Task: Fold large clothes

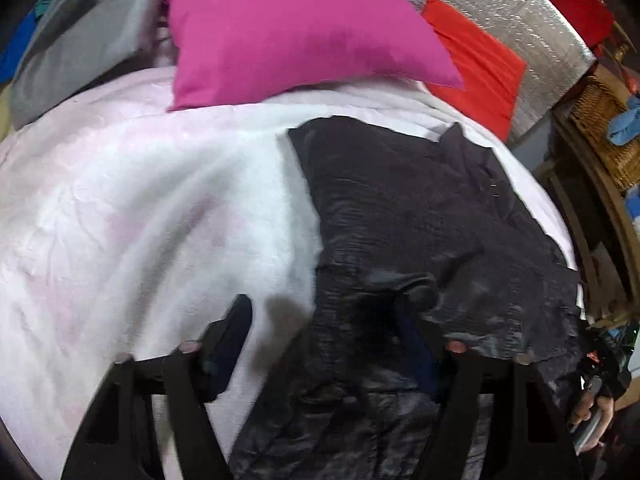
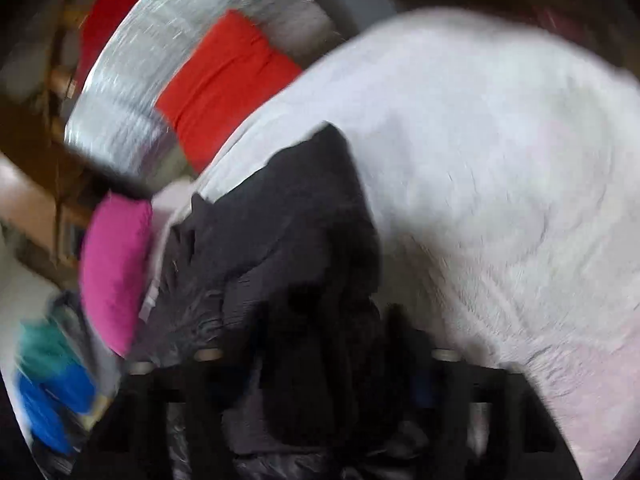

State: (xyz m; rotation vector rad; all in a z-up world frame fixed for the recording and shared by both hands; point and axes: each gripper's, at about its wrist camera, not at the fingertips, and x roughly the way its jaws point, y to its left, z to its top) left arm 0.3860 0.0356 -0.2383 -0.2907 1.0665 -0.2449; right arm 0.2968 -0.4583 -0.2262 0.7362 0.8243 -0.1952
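so the dark garment (image 1: 420, 216) lies on the white-pink bed cover (image 1: 140, 200), long axis running from 6 up to 1 o'clock. left tongs (image 1: 328, 312) sit half open straddling its near left edge, not pinching yet. right tongs (image 2: 324, 320) are over the cloth, too blurry to call

Soft, even daylight on my left wrist view; the white blanket (image 1: 160, 200) nearly blows out at centre. A small dark shadow lies on it just ahead of my left gripper (image 1: 332, 312). Silver foil (image 1: 520, 40) throws speckled glare. Fisheye bends all edges; corners go black. My right wrist view is heavily motion-smeared: black garment (image 2: 288, 240) textureless, foil streaked, my own fingers barely readable.
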